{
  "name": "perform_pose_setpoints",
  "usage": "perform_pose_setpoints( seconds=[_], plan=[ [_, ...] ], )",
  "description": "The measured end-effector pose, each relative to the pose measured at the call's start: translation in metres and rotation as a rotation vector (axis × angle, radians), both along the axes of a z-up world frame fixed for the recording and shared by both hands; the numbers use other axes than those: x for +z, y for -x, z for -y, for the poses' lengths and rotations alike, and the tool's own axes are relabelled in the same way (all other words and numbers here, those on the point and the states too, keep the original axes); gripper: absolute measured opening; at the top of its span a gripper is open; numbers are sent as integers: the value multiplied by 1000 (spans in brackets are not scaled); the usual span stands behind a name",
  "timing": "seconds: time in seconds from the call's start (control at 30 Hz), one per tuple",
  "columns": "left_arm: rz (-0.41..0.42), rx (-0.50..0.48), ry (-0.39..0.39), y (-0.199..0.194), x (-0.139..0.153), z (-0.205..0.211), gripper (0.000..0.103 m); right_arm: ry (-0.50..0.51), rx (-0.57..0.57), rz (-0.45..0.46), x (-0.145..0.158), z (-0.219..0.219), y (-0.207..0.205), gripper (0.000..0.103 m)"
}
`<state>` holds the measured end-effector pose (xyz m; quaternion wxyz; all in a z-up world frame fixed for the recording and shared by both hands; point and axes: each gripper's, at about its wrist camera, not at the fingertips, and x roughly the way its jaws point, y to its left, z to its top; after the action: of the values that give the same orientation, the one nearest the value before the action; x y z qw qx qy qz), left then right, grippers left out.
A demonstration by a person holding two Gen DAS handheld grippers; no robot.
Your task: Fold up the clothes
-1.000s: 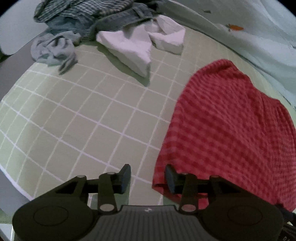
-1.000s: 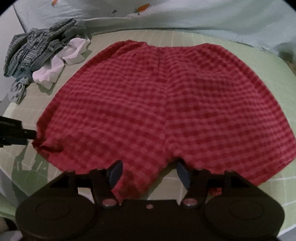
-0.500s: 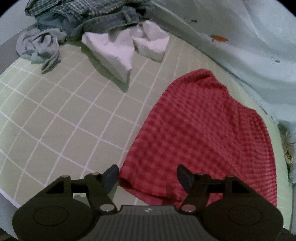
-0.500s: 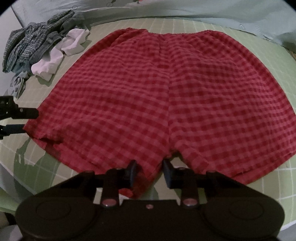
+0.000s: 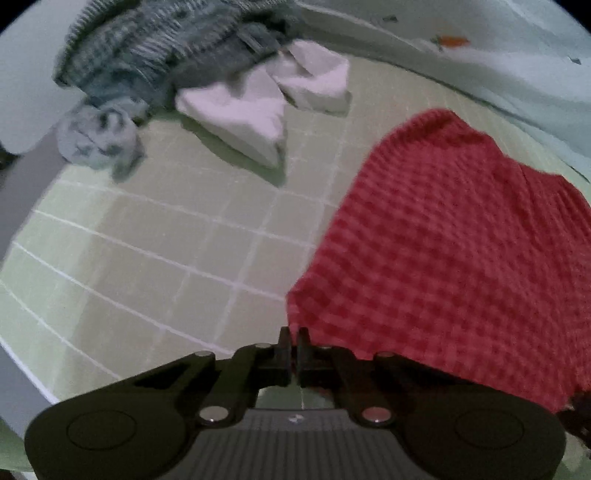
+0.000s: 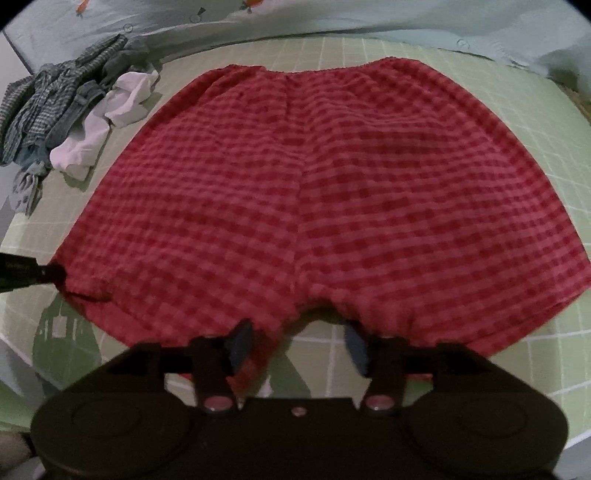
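Red checked shorts [image 6: 314, 192] lie flat on the green gridded mat [image 6: 546, 147], waistband at the far side. They also show in the left wrist view [image 5: 443, 240]. My left gripper [image 5: 294, 343] is shut on the outer hem corner of the shorts' left leg; it shows at the left edge of the right wrist view [image 6: 55, 274]. My right gripper [image 6: 297, 347] is open at the crotch, its left finger over the inner hem of the left leg.
A pile of other clothes sits at the mat's far left: a white garment [image 5: 258, 107], a blue-grey checked shirt [image 5: 155, 48] and a light blue cloth [image 5: 96, 140]. A pale blue sheet [image 6: 369, 18] borders the mat's far side.
My left gripper went from open to shut on the shorts' left hem corner. My right gripper narrowed half a second ago and has opened wide again at the crotch.
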<state>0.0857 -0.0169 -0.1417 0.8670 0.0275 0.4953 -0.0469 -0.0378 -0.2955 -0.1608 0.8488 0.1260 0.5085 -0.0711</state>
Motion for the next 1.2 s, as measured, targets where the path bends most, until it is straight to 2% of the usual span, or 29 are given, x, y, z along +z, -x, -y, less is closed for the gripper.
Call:
perform_pose_setpoints(
  seconds=[0.1, 0.17, 0.33, 0.5, 0.63, 0.73, 0.83, 0.87, 0.97, 1.03, 1.2],
  plan=[
    [45, 25, -5, -3, 16, 1, 1, -36, 2, 48, 16, 13, 7, 72],
    [76, 41, -9, -4, 26, 2, 1, -71, -6, 92, 29, 24, 13, 81],
    [152, 78, -17, -8, 53, 5, 1, -81, -67, 171, 51, 59, 31, 87],
    [240, -111, 62, 18, 87, 78, 1, -100, -180, 156, 53, 111, 51, 87],
    [250, -324, 169, 52, 98, 159, 1, -107, -259, 148, 55, 149, 70, 87],
    [213, -491, 213, 80, 91, 220, 2, -108, -290, 141, 54, 172, 86, 87],
    [127, -636, 203, 108, 72, 272, 13, -115, -303, 128, 49, 190, 96, 87],
    [113, -654, 176, 115, 66, 282, 22, -118, -307, 124, 47, 195, 99, 87],
    [111, -658, 84, 134, 54, 292, 45, -129, -300, 119, 43, 207, 103, 87],
    [94, -588, 48, 137, 47, 286, 55, -128, -272, 117, 39, 211, 101, 88],
    [16, -347, -11, 134, 27, 254, 59, -122, -112, 132, 30, 209, 82, 88]
  ],
)
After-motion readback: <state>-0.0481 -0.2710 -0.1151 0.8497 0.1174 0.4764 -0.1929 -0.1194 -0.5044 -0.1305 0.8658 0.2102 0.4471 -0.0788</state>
